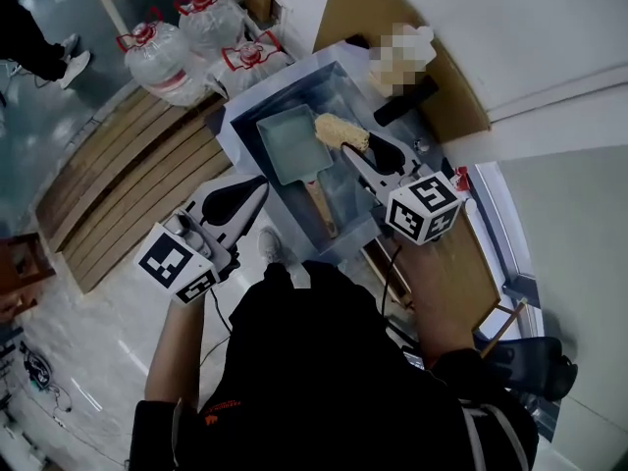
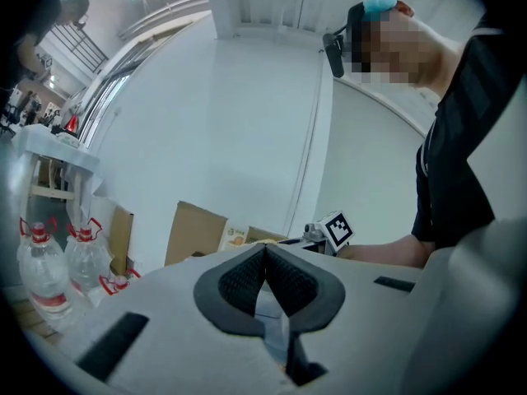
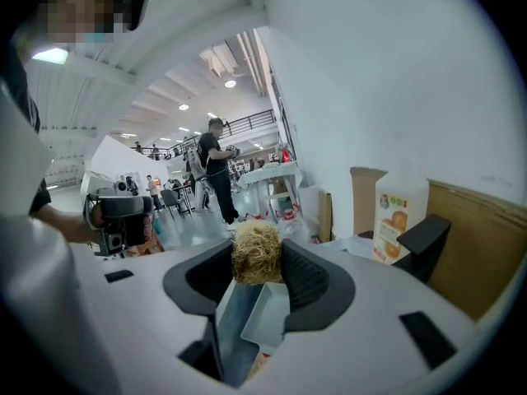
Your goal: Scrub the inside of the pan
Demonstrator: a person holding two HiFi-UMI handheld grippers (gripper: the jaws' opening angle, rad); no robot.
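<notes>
Pan point(image 1: 292, 143) in basin point(image 1: 304, 91) straight ahead, handle point(image 1: 321, 204) pointing back at me. My right gripper point(image 1: 355, 147) right of pan, scrubber point(image 1: 341, 131) between its jaws, over pan's far right rim; can't tell if touching. My left gripper point(image 1: 261, 186) left of handle, apart from pan. Water bottles point(image 1: 186, 37) behind basin, to left. Slatted bench point(image 1: 128, 180) left of basin. Carton point(image 3: 401, 211) behind basin, to right.
</notes>
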